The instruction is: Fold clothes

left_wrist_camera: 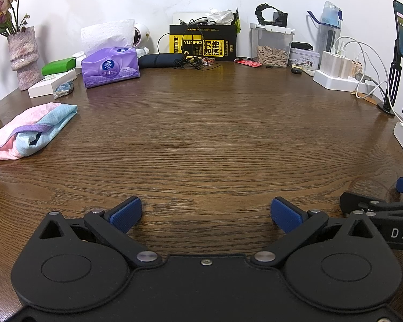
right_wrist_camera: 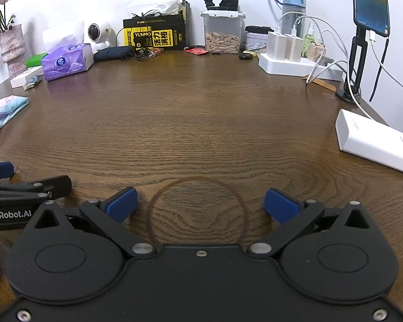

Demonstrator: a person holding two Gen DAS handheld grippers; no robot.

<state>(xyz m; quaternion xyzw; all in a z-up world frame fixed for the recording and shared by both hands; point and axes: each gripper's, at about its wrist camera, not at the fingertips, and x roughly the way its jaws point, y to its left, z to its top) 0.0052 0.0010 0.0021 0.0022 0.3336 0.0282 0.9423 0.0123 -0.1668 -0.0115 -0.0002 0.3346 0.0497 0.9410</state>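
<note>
Left gripper (left_wrist_camera: 206,214) and right gripper (right_wrist_camera: 200,204) low over table (left_wrist_camera: 215,134), jaws apart, empty (side by side). Folded garment (left_wrist_camera: 29,131) far left of both; white power bank (right_wrist_camera: 376,145) fully seen only from right wrist.

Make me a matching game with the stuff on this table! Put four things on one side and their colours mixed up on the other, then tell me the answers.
Things:
1. tissue box
2. folded garment
3. power bank
4. finger pads of the left gripper

Colours:
A. white
B. dark blue
C. purple
D. pink and light blue

Right pairs: 1-C, 2-D, 3-A, 4-B.
</note>
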